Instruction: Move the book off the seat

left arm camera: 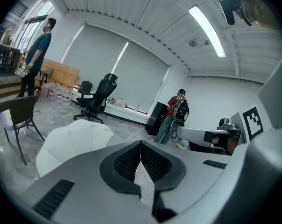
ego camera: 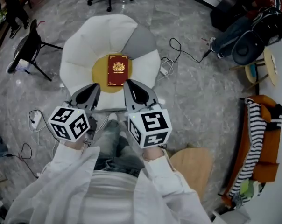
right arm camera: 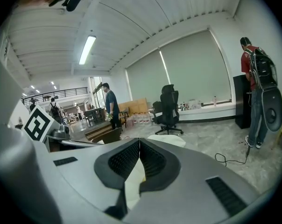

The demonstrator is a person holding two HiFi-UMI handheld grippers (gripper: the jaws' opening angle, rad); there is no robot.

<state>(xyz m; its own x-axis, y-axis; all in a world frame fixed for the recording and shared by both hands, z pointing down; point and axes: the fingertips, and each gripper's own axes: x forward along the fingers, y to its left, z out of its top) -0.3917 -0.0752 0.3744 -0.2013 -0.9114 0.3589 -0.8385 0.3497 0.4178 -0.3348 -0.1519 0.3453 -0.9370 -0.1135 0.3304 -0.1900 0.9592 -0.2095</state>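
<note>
Red book point(ego camera: 117, 70) flat on seat point(ego camera: 80, 55), long side near to far. Lies just past both jaws, closed tight, holding nothing; right gripper point(ego camera: 128, 83) closer than left gripper point(ego camera: 95, 87).

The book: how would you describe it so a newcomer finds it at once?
In the head view, a white petal-shaped chair stands on the grey floor. On its round yellow seat lies the book: dark red with a gold emblem, the only red thing on the chair.

Open-plan office. Black swivel office chair point(right arm camera: 169, 107), roller blinds point(right arm camera: 192, 71) over wide windows. Ceiling strip light point(left arm camera: 206, 31), grey stone-look floor point(ego camera: 197, 92).
</note>
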